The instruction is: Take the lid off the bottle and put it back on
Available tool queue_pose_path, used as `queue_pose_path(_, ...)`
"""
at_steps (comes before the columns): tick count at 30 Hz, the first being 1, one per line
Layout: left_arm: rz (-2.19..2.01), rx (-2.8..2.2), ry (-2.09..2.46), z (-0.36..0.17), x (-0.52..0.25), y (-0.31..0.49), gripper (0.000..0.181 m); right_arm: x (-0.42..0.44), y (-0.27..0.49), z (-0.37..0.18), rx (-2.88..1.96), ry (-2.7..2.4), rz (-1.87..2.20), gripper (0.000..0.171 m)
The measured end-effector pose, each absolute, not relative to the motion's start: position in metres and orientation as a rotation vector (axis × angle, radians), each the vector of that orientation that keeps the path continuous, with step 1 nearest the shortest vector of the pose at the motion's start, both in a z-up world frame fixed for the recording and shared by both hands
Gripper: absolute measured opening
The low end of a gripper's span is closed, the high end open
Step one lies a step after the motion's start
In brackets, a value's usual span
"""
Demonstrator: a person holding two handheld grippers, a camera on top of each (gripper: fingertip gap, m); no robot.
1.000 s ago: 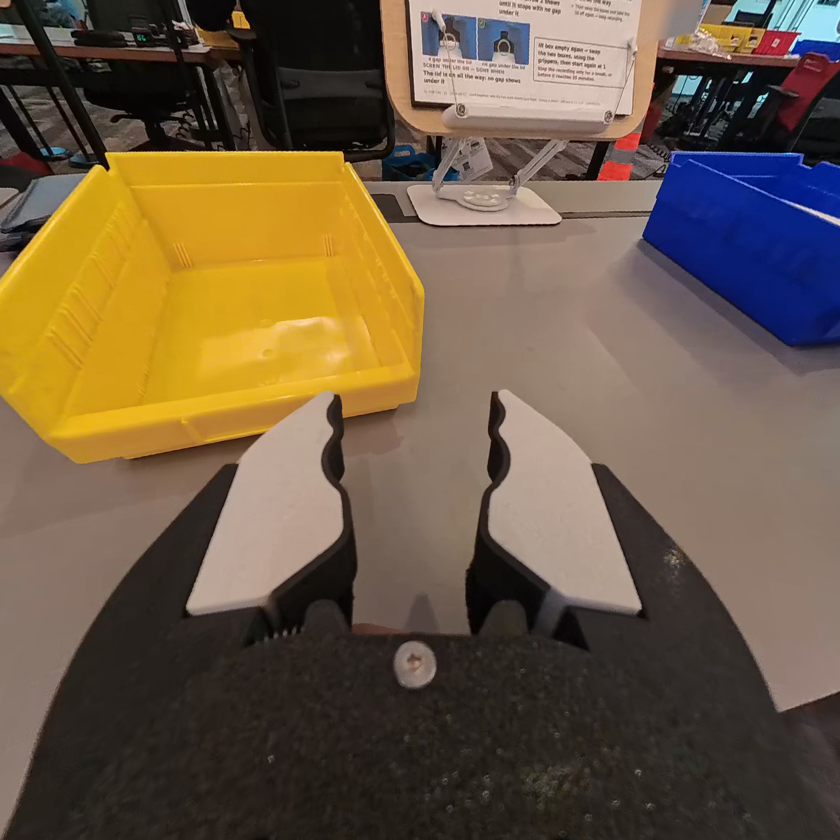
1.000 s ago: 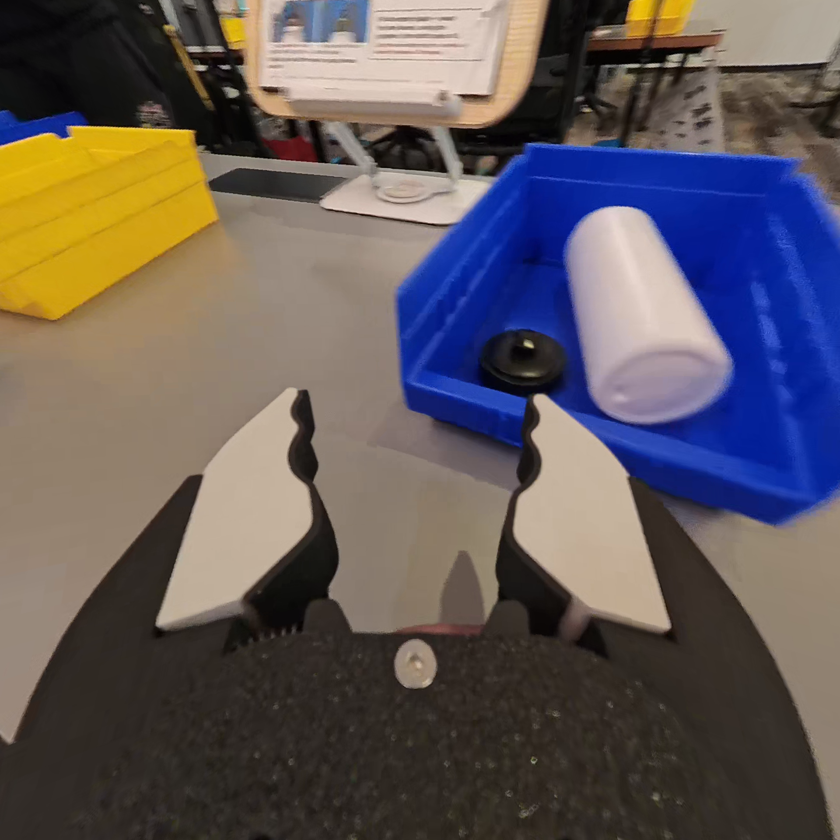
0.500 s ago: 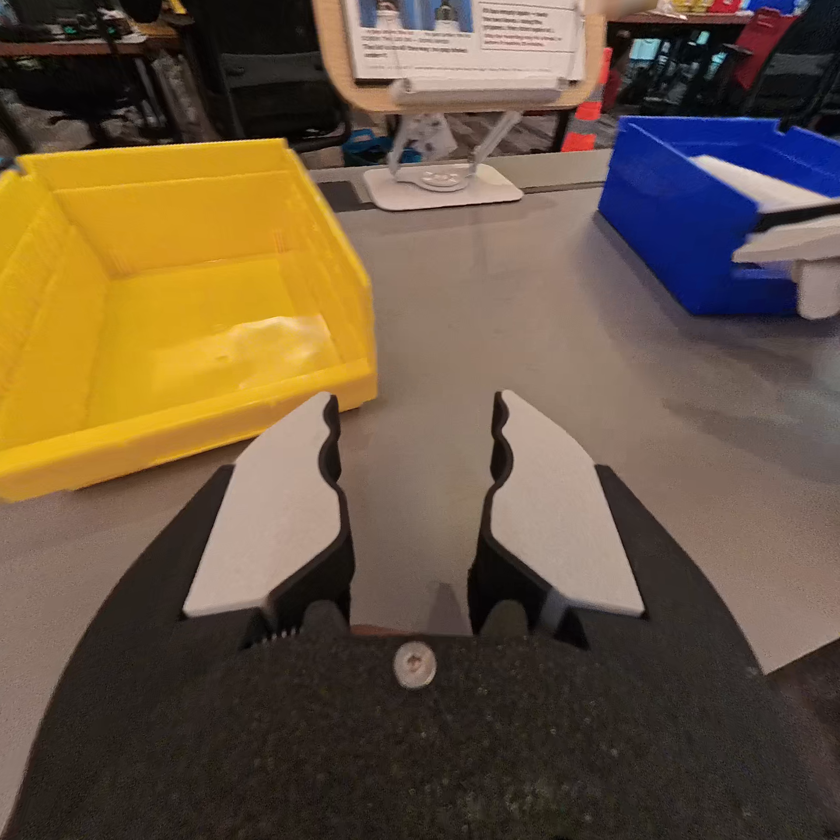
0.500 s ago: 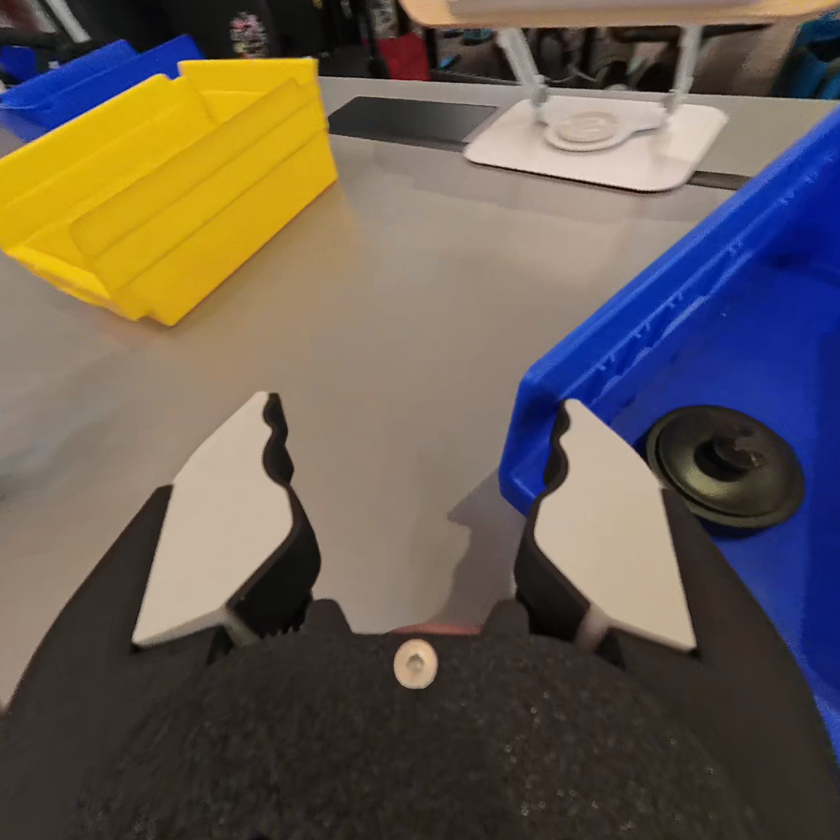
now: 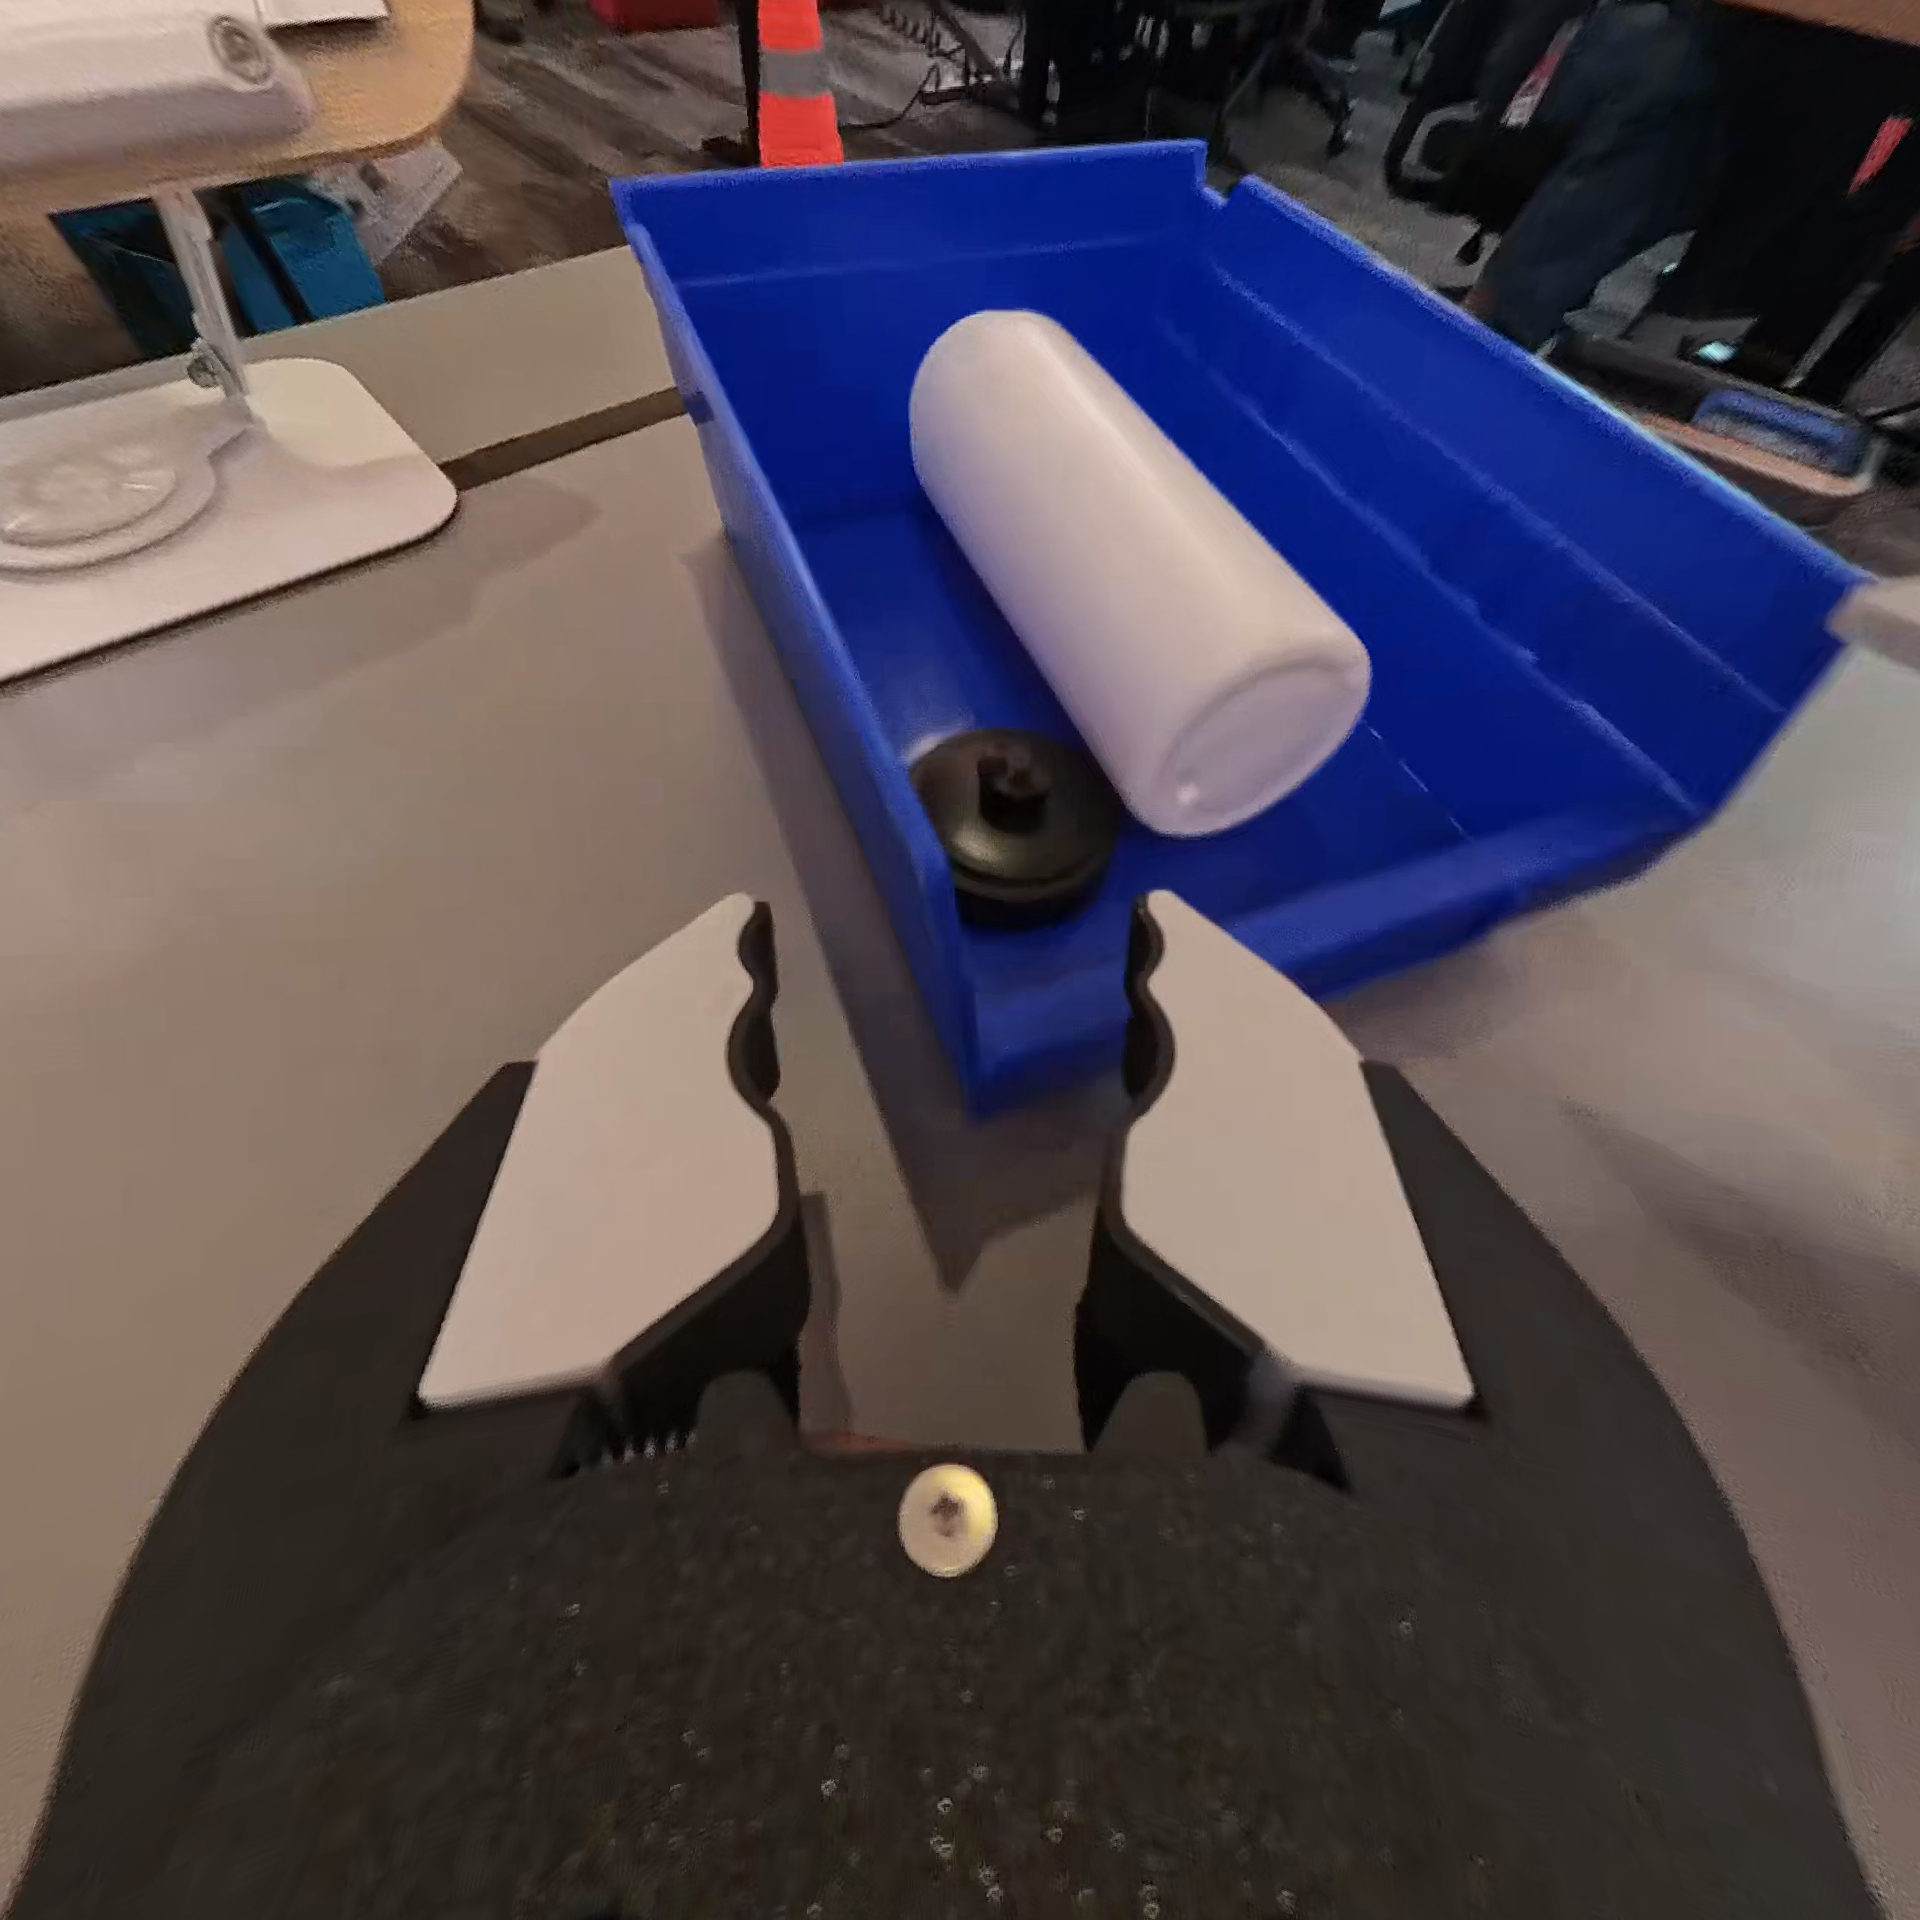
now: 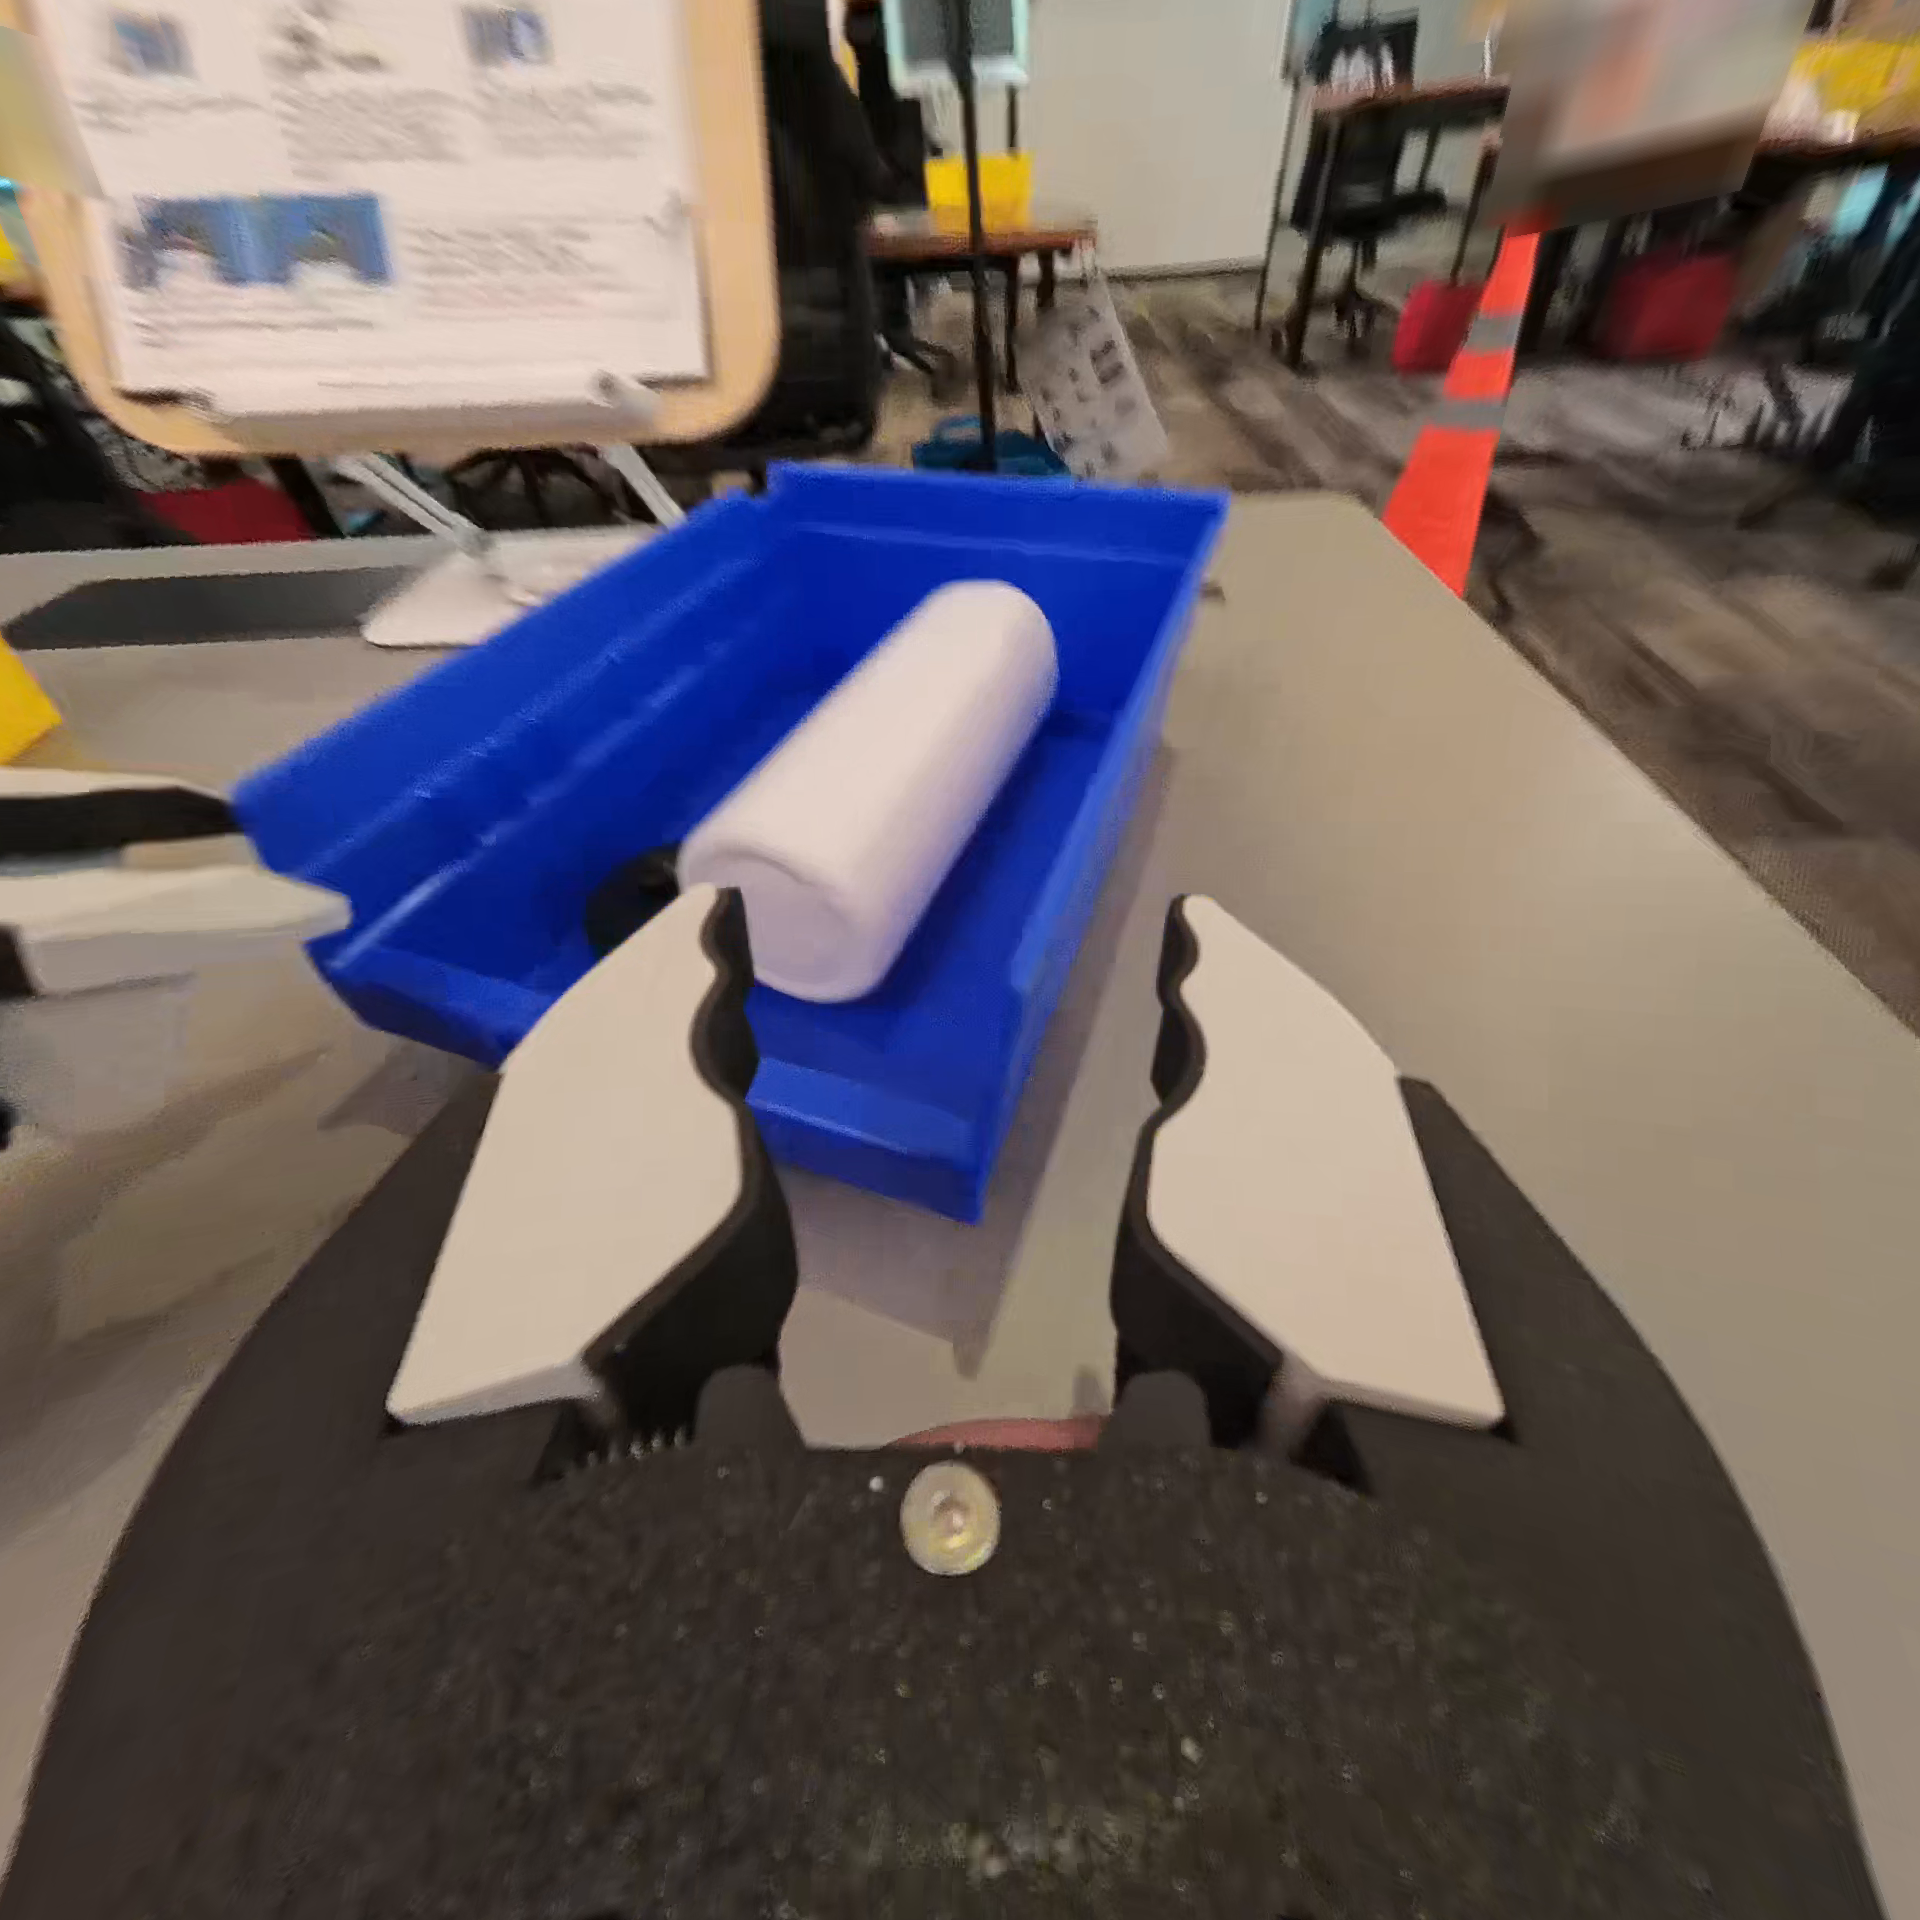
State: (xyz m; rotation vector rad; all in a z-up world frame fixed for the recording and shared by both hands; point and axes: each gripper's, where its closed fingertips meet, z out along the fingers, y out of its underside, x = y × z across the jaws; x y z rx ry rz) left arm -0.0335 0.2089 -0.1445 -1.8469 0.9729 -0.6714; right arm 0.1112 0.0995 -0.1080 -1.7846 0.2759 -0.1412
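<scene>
The white bottle (image 5: 1132, 603) lies on its side in the blue bin (image 5: 1538, 540), its flat end toward the near wall. The black lid (image 5: 1013, 821) sits separately on the bin floor, in the near left corner just beside the bottle's near end; whether the two touch we cannot tell. In the right wrist view the bottle (image 6: 883, 779) shows the same lie and the lid (image 6: 634, 904) is mostly hidden behind a finger. The left gripper (image 5: 945, 914) has its fingers spread and empty, poised outside the bin's near left corner, roughly in line with the lid. The right gripper (image 6: 951, 914) is likewise released, holding nothing, facing the bottle's near end from outside the near wall. The bin rests on the grey surface (image 5: 364, 831). We judge the step in hand to be the approach: nothing is yet grasped. Next move likely calls for one gripper to reach over the wall and pinch the bottle across its body, the other to take the lid by its rim, then align and screw.
</scene>
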Motion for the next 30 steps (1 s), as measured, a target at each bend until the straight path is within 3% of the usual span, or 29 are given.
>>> queue_pose_path(2,-0.645,-1.869,0.961,-0.152,-0.014,0.219,0.049,0.121,0.104,-0.125,-1.824,0.328,-0.099,0.075)
queue_pose_path(4,-0.578,-1.920,0.895,-0.159,-0.012,0.228,0.021,0.127,0.112,-0.144,-1.888,0.348,-0.114,0.071)
queue_pose_path(6,-0.532,-1.952,0.831,-0.158,-0.019,0.233,0.005,0.129,0.120,-0.161,-1.975,0.357,-0.147,0.045)
queue_pose_path(9,-0.489,-1.965,0.789,-0.153,-0.035,0.233,0.004,0.120,0.127,-0.166,-2.039,0.402,-0.112,0.011)
queue_pose_path(18,-0.296,-1.936,0.581,-0.116,-0.183,0.247,0.004,0.003,0.182,-0.137,-2.020,0.156,-0.063,0.005)
queue_pose_path(23,-0.220,-2.004,0.458,-0.134,-0.262,0.262,0.004,-0.073,0.220,-0.146,-2.051,0.020,-0.002,0.005)
queue_pose_path(27,-0.241,-2.067,0.645,-0.161,-0.274,0.253,0.015,-0.091,0.230,-0.162,-2.026,-0.001,-0.001,0.009)
queue_pose_path(28,-0.284,-2.070,0.673,-0.160,-0.276,0.240,0.027,-0.092,0.227,-0.161,-2.013,-0.046,-0.014,0.010)
queue_pose_path(30,-0.461,-2.049,0.679,-0.144,-0.279,0.206,0.069,-0.094,0.212,-0.157,-2.013,-0.149,-0.006,0.023)
